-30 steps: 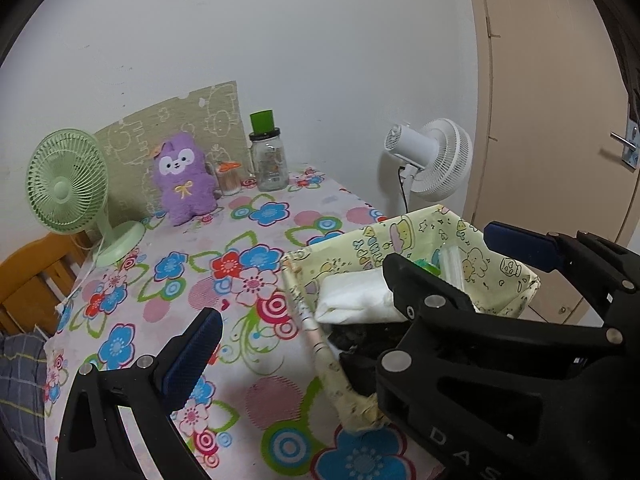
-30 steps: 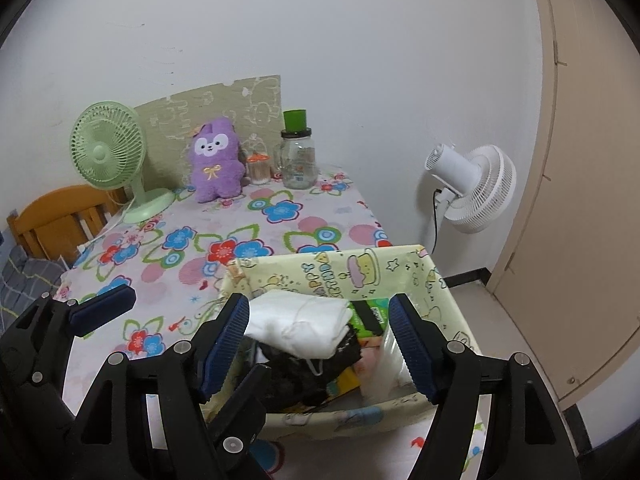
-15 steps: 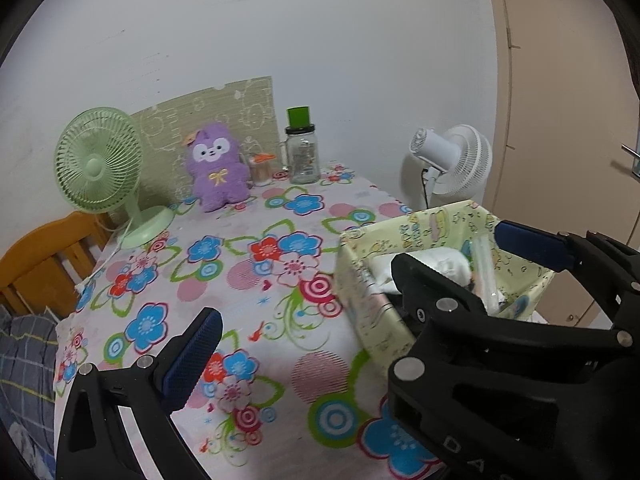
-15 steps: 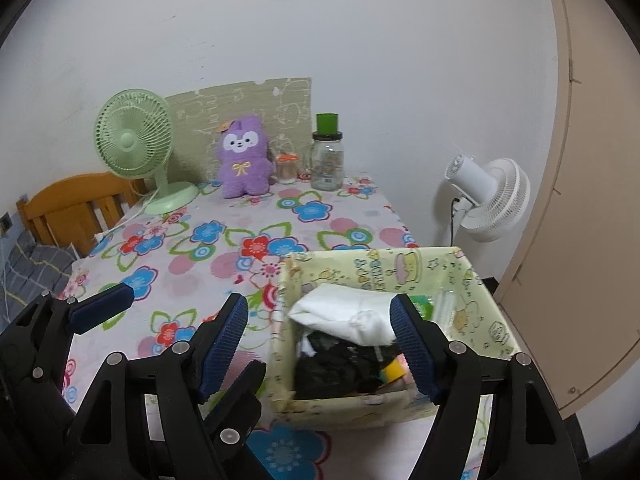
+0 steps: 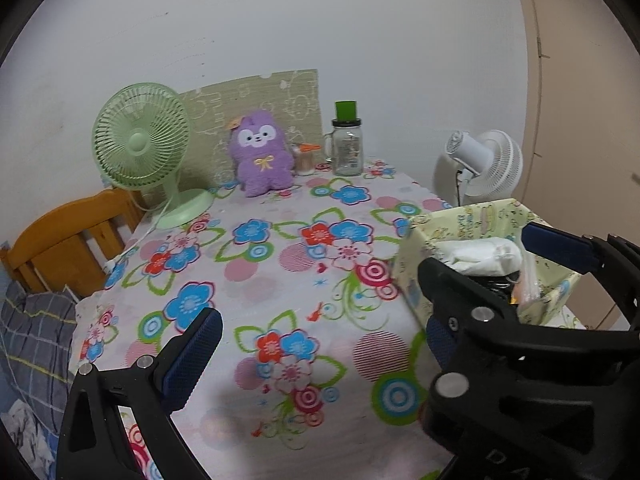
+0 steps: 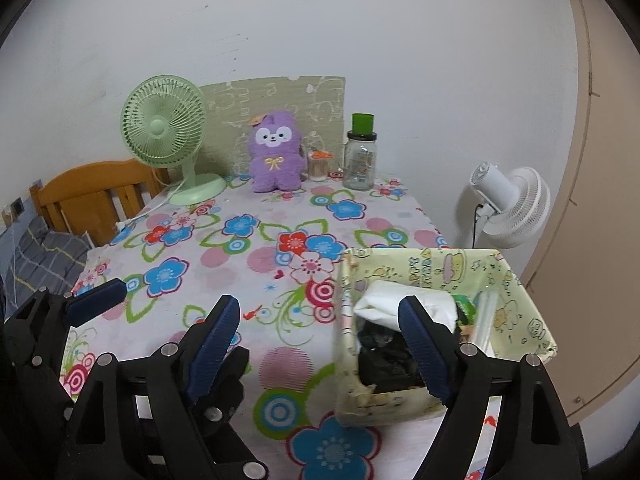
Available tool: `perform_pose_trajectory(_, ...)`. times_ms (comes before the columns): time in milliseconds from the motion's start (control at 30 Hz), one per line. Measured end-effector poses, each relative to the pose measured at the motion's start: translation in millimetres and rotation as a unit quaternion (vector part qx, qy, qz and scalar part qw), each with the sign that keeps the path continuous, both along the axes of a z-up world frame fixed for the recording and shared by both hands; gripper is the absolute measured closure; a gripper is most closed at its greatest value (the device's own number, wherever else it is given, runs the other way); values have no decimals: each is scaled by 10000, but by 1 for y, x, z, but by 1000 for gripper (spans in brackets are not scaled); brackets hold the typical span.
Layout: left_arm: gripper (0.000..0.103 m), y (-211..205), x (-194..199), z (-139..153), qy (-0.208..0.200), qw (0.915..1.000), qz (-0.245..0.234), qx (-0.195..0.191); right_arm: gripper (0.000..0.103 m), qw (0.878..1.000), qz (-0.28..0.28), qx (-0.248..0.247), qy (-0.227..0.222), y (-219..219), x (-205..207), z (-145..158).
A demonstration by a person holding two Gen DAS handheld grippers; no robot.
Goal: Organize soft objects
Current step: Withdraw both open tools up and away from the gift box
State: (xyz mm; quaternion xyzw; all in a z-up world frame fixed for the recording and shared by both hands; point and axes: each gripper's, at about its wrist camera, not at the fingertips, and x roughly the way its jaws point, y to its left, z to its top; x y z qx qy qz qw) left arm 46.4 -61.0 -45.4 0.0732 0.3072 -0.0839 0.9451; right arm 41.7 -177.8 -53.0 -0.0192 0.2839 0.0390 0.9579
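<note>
Both grippers gape wide, nothing held. Left gripper [image 5: 320, 344] hovers over the floral tablecloth [image 5: 280, 264]; right gripper [image 6: 320, 344] hangs low, its right finger [image 6: 424, 344] in front of the fabric storage box [image 6: 516, 304] at 4 o'clock on the table. The box holds a white folded cloth [image 6: 384, 300] on top of a black bundle [image 6: 380, 356]. Purple plush toy [image 6: 276, 158] sits upright at 12 o'clock against a patterned board [image 6: 280, 96], between the green desk fan [image 6: 164, 128] and a glass jar [image 6: 361, 160].

Even, soft indoor light; faint shadows; strong fisheye curvature, black vignette at corners; sharp focus, no glare.
</note>
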Motion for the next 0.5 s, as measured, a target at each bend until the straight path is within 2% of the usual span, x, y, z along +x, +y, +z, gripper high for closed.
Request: perform_pose_trajectory(500, 0, 53, -3, -2, -35, 9981, 608, -75, 18, 9999, 141, 48, 4, 26, -3, 2)
